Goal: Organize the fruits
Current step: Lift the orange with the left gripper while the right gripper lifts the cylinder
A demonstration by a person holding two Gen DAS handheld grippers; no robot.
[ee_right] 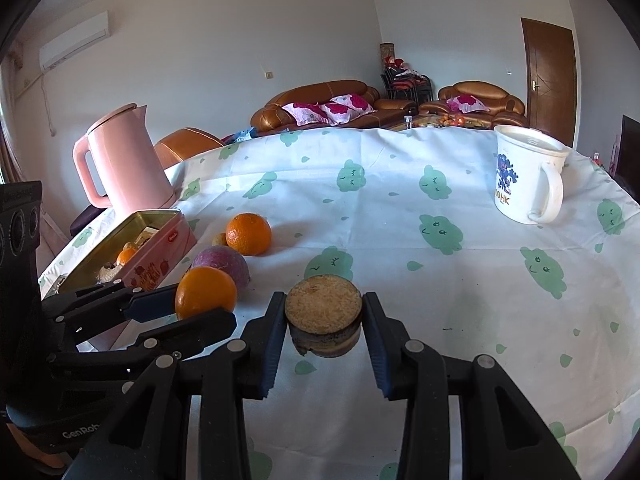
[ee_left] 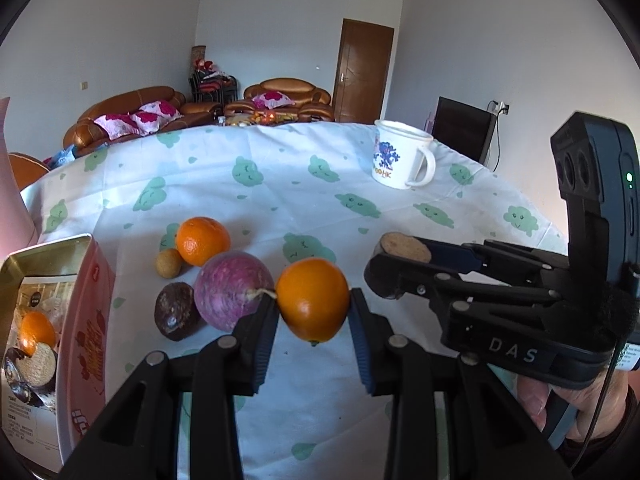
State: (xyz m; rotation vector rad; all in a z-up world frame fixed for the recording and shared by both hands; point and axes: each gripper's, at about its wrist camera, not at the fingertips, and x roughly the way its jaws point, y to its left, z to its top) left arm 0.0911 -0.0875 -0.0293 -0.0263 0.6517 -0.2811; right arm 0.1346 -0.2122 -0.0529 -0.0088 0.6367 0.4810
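My left gripper [ee_left: 314, 312] is shut on an orange [ee_left: 313, 299] held just above the cloth; it also shows in the right wrist view [ee_right: 206, 294]. My right gripper [ee_right: 324, 320] is shut on a cut dark fruit half [ee_right: 323, 314] with a pale grainy face, seen in the left wrist view too [ee_left: 404, 247]. On the cloth lie a purple round fruit [ee_left: 233, 290], a second orange [ee_left: 203, 240], a small tan fruit [ee_left: 168, 263] and a dark brown fruit [ee_left: 176, 311]. An open pink tin [ee_right: 160, 250] at the left holds an orange and a cut half.
A white mug [ee_right: 528, 174] stands at the back right of the table. A pink kettle [ee_right: 124, 160] stands behind the tin at the left edge. The tablecloth [ee_right: 440, 280] is white with green prints. Sofas and a door are beyond the table.
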